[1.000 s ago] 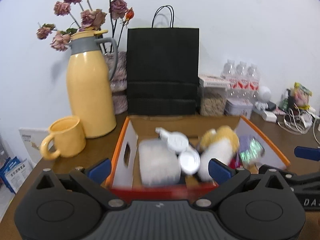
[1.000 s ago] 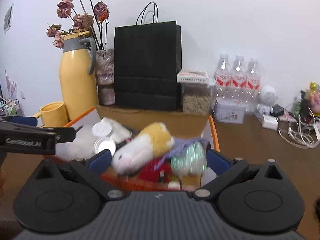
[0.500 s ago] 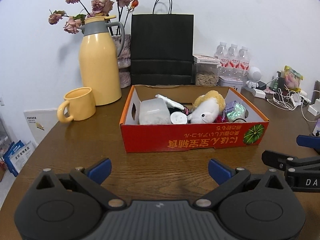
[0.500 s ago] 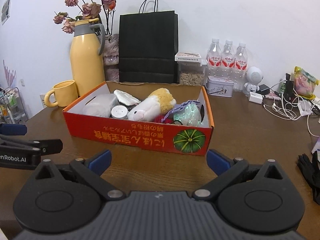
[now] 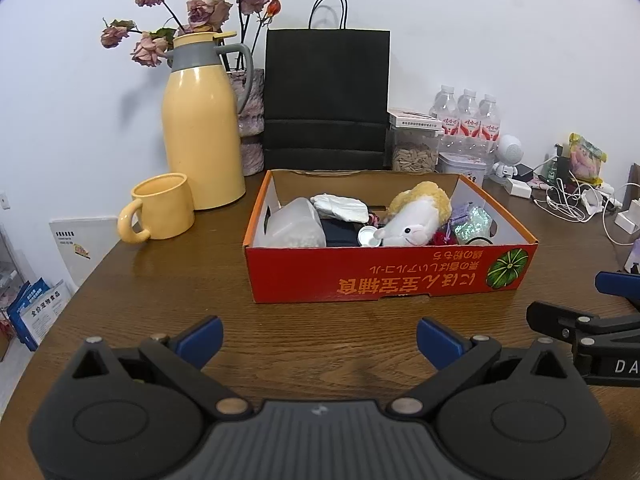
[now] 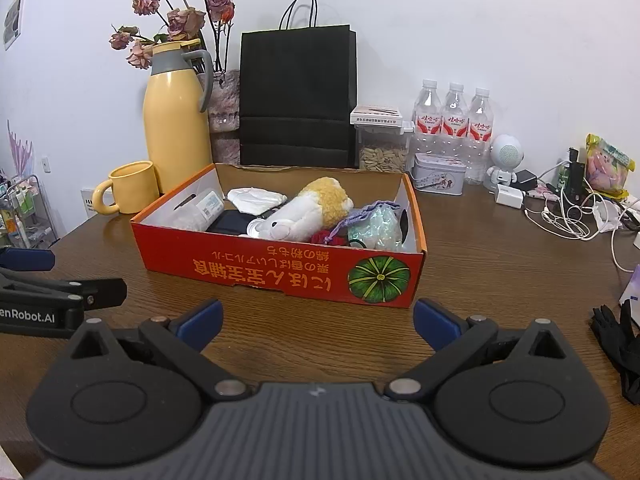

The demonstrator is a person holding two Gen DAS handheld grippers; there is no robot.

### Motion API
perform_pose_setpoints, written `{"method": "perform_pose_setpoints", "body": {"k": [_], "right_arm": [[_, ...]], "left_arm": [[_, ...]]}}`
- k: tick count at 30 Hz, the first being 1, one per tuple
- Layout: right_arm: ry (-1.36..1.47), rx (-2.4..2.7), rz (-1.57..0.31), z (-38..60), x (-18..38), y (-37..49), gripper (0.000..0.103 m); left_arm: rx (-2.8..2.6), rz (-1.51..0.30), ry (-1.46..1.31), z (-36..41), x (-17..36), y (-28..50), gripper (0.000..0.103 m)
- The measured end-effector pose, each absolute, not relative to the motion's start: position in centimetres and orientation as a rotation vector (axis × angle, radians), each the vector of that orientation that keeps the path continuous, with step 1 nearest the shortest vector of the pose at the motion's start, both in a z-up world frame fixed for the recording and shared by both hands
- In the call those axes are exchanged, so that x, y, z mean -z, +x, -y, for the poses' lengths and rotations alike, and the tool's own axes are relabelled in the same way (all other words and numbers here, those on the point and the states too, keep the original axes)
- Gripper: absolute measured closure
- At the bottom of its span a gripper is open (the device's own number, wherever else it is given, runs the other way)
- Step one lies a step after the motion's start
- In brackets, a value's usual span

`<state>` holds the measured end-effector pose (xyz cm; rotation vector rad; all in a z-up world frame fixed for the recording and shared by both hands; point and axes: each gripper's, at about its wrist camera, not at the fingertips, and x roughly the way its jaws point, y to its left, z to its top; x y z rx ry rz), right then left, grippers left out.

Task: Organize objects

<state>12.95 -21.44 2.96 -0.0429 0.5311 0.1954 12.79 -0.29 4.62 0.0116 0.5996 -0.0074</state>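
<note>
A red cardboard box [image 5: 392,276] [image 6: 280,270] sits mid-table, printed with a green pumpkin. Inside lie a white and yellow plush toy [image 5: 416,220] [image 6: 308,210], a clear plastic container [image 5: 296,224], a white cloth [image 5: 340,206], a small round tin [image 5: 368,236] and a shiny pouch [image 6: 378,224]. My left gripper [image 5: 318,338] stands open over bare table in front of the box, nothing between its fingers. My right gripper [image 6: 316,322] is open too, just before the box's front wall, and empty. Each gripper shows at the edge of the other's view.
Behind the box stand a yellow thermos [image 5: 202,128], a yellow mug [image 5: 160,208], a black paper bag [image 5: 326,100], dried roses, a seed jar [image 6: 382,144] and three water bottles [image 6: 452,120]. Cables and chargers [image 6: 560,212] clutter the far right; black gloves [image 6: 620,344] lie near the right edge.
Both grippers have pulled back from over the box towards the near side of the table. The box and its contents now lie farther off and whole in view.
</note>
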Motion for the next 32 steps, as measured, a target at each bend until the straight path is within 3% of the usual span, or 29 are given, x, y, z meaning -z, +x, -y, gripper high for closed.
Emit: {"method": "perform_pose_setpoints", "body": {"k": [32], "right_arm": [[-0.04, -0.193, -0.534, 21.46, -2.93, 12.88, 0.0]], "left_arm": [[0.001, -0.605, 0.025, 0.35, -4.42, 12.75, 0.0]]}}
